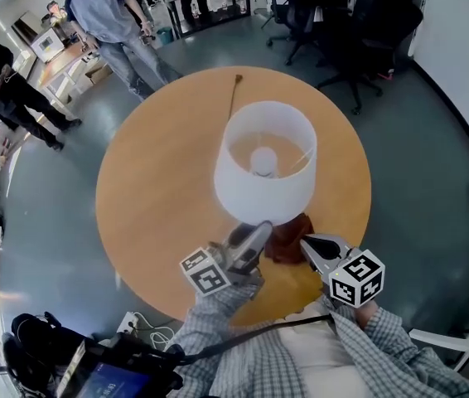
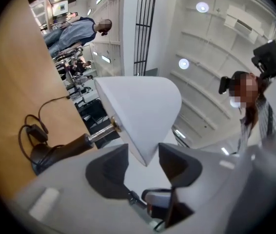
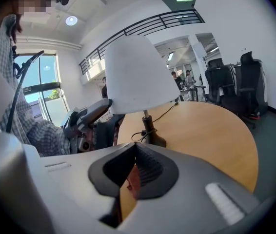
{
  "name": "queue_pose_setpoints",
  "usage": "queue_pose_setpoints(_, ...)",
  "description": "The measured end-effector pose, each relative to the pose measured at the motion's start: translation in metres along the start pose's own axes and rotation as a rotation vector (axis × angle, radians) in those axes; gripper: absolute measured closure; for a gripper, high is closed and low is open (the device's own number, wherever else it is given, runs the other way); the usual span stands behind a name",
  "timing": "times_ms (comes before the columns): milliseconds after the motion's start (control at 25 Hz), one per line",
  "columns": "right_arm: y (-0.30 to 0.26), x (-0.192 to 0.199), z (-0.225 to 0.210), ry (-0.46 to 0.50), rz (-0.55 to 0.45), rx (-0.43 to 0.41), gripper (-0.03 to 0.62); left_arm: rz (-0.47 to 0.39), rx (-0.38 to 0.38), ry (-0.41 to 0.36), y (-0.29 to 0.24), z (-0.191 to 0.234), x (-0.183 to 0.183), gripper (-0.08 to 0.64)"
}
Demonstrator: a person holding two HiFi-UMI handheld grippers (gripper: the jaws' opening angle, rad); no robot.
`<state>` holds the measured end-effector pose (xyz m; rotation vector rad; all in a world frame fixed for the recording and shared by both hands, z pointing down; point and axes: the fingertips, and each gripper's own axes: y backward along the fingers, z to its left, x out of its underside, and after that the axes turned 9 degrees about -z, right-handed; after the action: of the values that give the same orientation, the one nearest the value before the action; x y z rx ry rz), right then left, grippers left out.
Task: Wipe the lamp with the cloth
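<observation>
A lamp with a white shade [image 1: 265, 193] stands in the middle of the round wooden table [image 1: 160, 197]. At its foot on the near side lies a red-brown cloth [image 1: 287, 240]. My right gripper [image 1: 307, 241] is shut on that cloth [image 3: 133, 182], which shows just under its closed jaws [image 3: 134, 147]. My left gripper [image 1: 260, 230] is open close under the near rim of the shade. In the left gripper view the shade [image 2: 143, 108] hangs just beyond the open jaws [image 2: 144, 152], with nothing between them. The lamp's stem and dark base [image 3: 152, 138] stand past the right gripper.
The lamp's cord [image 1: 234, 98] runs across the table to the far edge. Two people [image 1: 110, 23] stand at the far left. Black office chairs [image 1: 342, 31] are at the far right. Cables and a dark device [image 1: 94, 363] lie by my near left side.
</observation>
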<state>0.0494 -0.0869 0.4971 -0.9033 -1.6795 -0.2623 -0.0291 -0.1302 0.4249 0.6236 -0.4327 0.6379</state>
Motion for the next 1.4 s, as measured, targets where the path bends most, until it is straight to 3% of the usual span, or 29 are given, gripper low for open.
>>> queue_pose_setpoints(80, -0.004, 0.008, -0.001, 0.032, 0.029, -0.009, 0.589, 0.008, 0.04, -0.011, -0.001, -0.007, -0.001, 0.434)
queue_pose_setpoints(400, -0.037, 0.066, -0.004, 0.274, 0.301, -0.132, 0.586, 0.027, 0.028, -0.026, -0.002, -0.005, 0.002, 0.44)
queue_pose_setpoints(480, -0.046, 0.083, -0.005, 0.317, 0.377, -0.163, 0.468, 0.024, 0.021, -0.03, -0.003, -0.004, 0.002, 0.44)
queue_pose_setpoints(640, -0.058, 0.115, -0.008, 0.378, 0.501, -0.193, 0.384, 0.018, 0.01, -0.036, -0.003, -0.006, 0.0, 0.439)
queue_pose_setpoints(800, -0.065, 0.137, -0.013, 0.411, 0.569, -0.19, 0.324, 0.018, 0.0, -0.036, -0.003, -0.006, 0.001, 0.436)
queue_pose_setpoints(960, -0.073, 0.134, -0.013, 0.45, 0.53, -0.158, 0.344, 0.015, -0.012, -0.04, -0.002, -0.004, -0.001, 0.434)
queue_pose_setpoints(1000, -0.074, 0.133, -0.016, 0.446, 0.516, -0.14, 0.356, 0.014, -0.014, -0.041, -0.002, -0.003, -0.001, 0.434)
queue_pose_setpoints(1120, -0.076, 0.134, -0.031, 0.378, 0.497, -0.084, 0.495, 0.008, -0.023, -0.045, -0.001, -0.001, 0.0, 0.431)
queue_pose_setpoints(1240, -0.073, 0.132, -0.036, 0.254, 0.482, -0.084, 0.512, 0.008, -0.033, -0.053, -0.001, 0.0, 0.0, 0.43)
queue_pose_setpoints(1400, -0.055, 0.109, -0.041, 0.081, 0.38, -0.057, 0.515, 0.01, -0.038, -0.058, 0.001, 0.002, 0.001, 0.431)
